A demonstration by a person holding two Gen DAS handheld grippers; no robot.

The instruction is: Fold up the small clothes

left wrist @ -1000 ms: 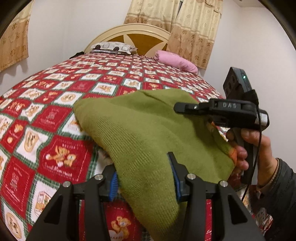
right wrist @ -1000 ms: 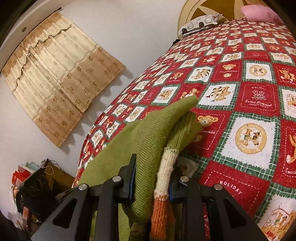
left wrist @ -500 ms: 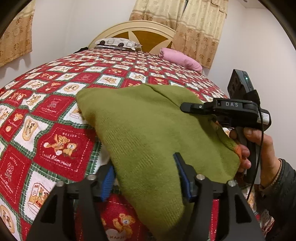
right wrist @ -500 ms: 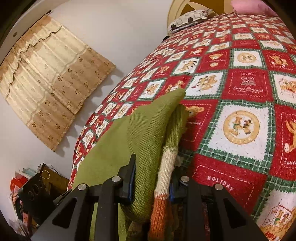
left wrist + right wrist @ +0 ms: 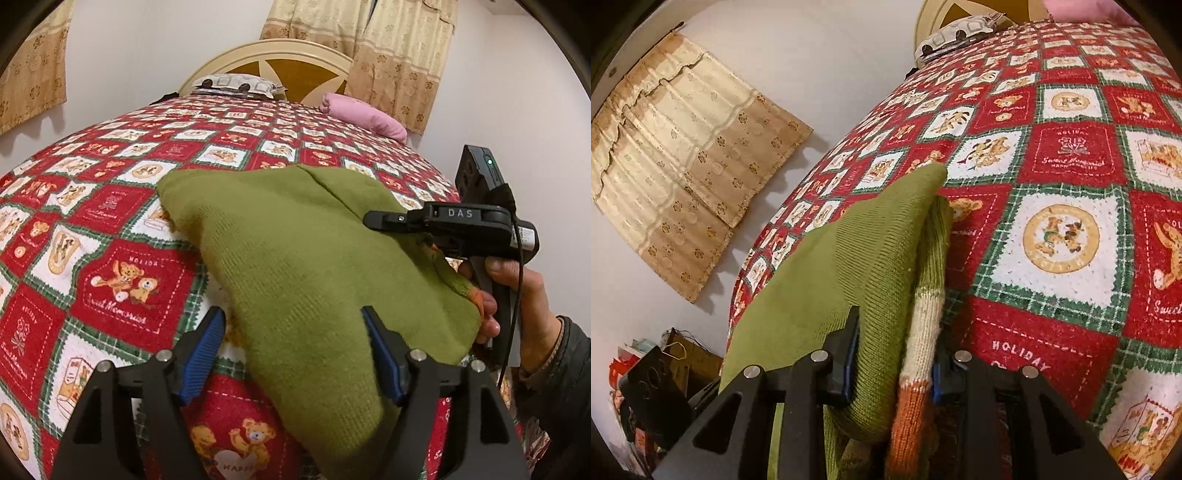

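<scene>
Nearest us, our left gripper (image 5: pixel 293 354) has just been opening, its jaws spread around the green sweater (image 5: pixel 295 258) without pressing it. Our right gripper (image 5: pixel 892 363) clamps the sweater's folded edge over the bedspread (image 5: pixel 110 229). Next we likely lay it flat and release.

1. A bed (image 5: pixel 92 229) under a red, white and green teddy-bear quilt (image 5: pixel 1067 236).
2. Cream headboard (image 5: pixel 280 62), patterned pillow (image 5: pixel 236 83), pink pillow (image 5: pixel 365 116).
3. White walls (image 5: pixel 155 48), beige floral curtains (image 5: pixel 683 155).
4. Clutter (image 5: pixel 646 387) in one corner.
</scene>
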